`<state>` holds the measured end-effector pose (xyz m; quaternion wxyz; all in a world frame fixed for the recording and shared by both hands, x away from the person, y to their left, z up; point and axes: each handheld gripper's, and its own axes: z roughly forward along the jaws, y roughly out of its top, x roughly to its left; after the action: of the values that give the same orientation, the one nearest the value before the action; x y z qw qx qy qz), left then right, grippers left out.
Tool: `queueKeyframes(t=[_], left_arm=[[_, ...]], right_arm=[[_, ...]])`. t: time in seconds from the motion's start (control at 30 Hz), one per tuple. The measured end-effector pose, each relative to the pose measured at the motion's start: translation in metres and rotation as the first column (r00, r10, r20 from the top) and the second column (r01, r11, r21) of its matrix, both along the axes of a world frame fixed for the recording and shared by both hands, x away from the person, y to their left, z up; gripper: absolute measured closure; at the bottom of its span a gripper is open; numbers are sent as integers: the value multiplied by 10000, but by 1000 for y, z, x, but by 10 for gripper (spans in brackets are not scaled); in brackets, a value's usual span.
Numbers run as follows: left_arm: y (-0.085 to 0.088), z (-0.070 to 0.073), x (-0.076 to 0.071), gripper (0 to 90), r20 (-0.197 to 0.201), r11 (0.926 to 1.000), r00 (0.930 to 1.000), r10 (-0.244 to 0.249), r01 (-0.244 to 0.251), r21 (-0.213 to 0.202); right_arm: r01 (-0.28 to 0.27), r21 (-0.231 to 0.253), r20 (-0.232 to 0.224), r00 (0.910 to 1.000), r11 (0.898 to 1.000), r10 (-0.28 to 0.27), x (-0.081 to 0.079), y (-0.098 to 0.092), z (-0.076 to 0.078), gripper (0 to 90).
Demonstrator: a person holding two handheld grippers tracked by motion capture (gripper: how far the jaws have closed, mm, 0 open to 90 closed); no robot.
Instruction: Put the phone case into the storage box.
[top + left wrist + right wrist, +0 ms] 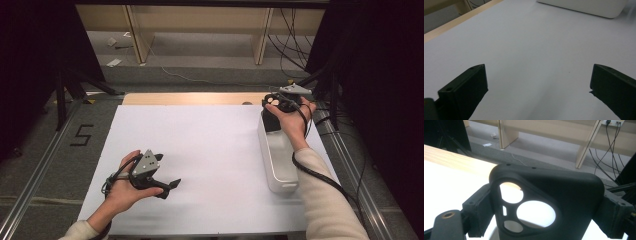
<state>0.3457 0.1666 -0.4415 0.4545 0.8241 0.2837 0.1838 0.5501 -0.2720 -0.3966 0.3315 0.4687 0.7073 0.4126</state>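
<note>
A big white sheet covers the worktop (200, 150), and a strip of bare wood shows along its far edge. Nearest to the person, on the left side, the left claw (172, 185) rests low over the white sheet in the left hand (127, 192). Its two black jaws stand wide apart with nothing between them, and they point across the sheet toward the right. Farther out, on the right side of the worktop, lies a long white tray (277, 162). Its long side runs from near the person to the far edge. I cannot see anything inside the part of it that shows. At the far end of the tray, the right hand (292, 120) holds the right claw (544, 217). This claw is clamped on a black phone case (544, 202), with one jaw pressing on each long side. The case stands up tall over the far end of the tray. The end with the round camera holes points up. Behind the worktop is a grey floor (200, 55) with wooden legs and loose cables.
</note>
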Motion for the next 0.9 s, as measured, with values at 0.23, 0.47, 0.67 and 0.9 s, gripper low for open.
queueKeyframes(t=[0.23, 0.47, 0.67, 0.9], left_arm=[[0, 0, 0, 6, 7, 10000, 10000, -1, 1, -9], [0, 0, 0, 6, 10, 10000, 10000, 15, -15, -14], [0, 0, 0, 6, -7, 10000, 10000, 1, -1, -22], [0, 0, 0, 6, -4, 10000, 10000, 3, -3, -15]], right_arm=[[34, -52, -34, 10000, 10000, -34, 3, 1, -3, 157], [61, -124, -100, 9999, 9999, -62, 5, 3, -6, 155], [120, -47, 4, 9999, 9999, -120, 7, 3, -8, 151], [164, 166, 52, 9999, 9997, -165, 10, 2, -13, 143]])
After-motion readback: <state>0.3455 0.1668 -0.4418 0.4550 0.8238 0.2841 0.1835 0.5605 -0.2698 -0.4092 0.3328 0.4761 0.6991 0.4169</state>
